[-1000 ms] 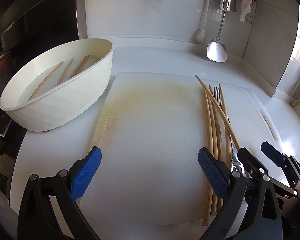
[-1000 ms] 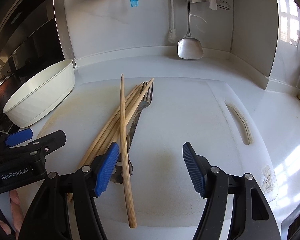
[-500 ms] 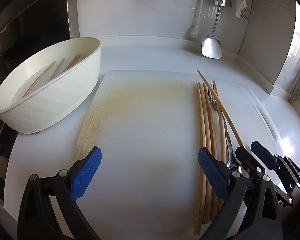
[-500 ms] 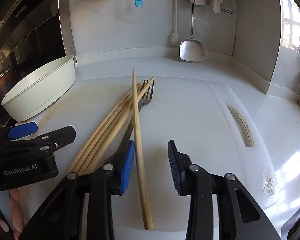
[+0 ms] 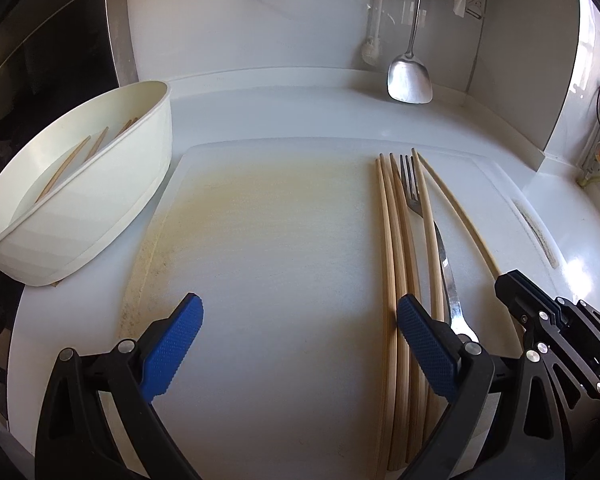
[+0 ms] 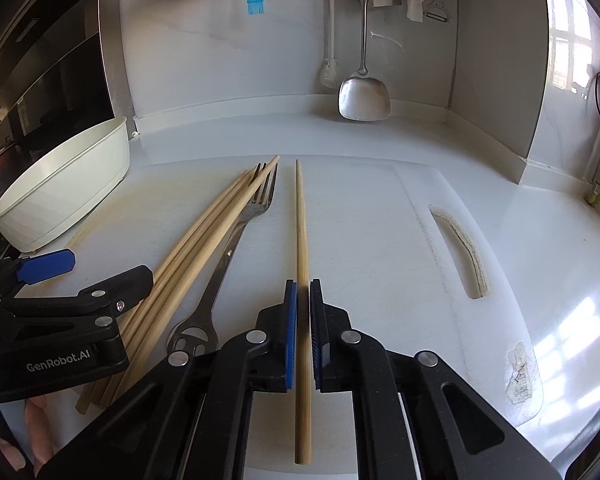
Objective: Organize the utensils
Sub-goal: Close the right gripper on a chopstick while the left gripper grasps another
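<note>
Right claw clamped on one chopstick, left claw gaping wide, holding nothing, over cutting board

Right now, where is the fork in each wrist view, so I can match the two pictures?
Left wrist: fork lies right of centre on the cutting board, among the chopsticks, tines pointing away.
Right wrist: fork lies left of centre, just right of the chopstick bundle, tines away.
Shared landmark: the metal spatula hanging on the back wall.
</note>
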Tool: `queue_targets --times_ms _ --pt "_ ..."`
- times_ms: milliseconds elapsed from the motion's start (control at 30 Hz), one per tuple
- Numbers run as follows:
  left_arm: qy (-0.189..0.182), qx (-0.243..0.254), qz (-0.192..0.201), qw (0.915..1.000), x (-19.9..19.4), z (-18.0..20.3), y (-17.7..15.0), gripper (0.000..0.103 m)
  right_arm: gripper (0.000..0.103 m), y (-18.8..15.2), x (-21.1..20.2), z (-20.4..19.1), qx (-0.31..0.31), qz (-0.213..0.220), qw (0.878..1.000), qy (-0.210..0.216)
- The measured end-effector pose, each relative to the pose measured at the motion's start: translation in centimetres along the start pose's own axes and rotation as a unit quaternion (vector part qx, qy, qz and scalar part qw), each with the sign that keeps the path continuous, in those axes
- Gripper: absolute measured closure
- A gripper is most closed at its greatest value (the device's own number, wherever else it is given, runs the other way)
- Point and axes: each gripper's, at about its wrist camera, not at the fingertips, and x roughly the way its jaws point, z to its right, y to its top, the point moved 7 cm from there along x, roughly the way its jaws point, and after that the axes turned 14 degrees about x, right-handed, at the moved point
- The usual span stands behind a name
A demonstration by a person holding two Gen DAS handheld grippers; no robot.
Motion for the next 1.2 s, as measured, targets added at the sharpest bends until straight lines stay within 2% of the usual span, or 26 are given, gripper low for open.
queue_targets --times_ms 200,467,600,667,800,867,1200 --pt "-0.014 -0.011 -0.005 0.9998 0.4 0.0 0.2 0.005 0.096 0.1 0.0 0.1 0.007 -0.004 1.000 0.003" --pt "-0.008 0.003 -0.008 0.9999 0.9 0.4 0.9 0.006 0.096 0.3 0.2 0.1 0.001 -0.009 1.000 0.002" --pt "0.007 0.002 -0.012 0.9999 0.8 -0.1 0.9 0.006 0.096 0.4 0.3 0.2 0.002 -0.011 1.000 0.004" --pt "-0.006 -0.002 -0.017 0.9998 1.1 -0.3 0.5 0.006 0.096 0.4 0.3 0.2 0.001 -0.010 1.000 0.003" --pt "0.006 0.023 -0.018 0.9995 1.3 0.3 0.6 0.005 0.096 0.4 0.3 0.2 0.002 -0.009 1.000 0.002" --pt "0.000 0.011 -0.021 0.9997 1.5 0.1 0.6 0.005 0.096 0.4 0.4 0.2 -0.001 -0.008 1.000 0.000" --pt "0.017 -0.004 -0.018 0.9997 2.5 -0.1 1.7 0.006 0.092 1.1 1.8 -0.2 -0.029 -0.005 1.000 -0.009"
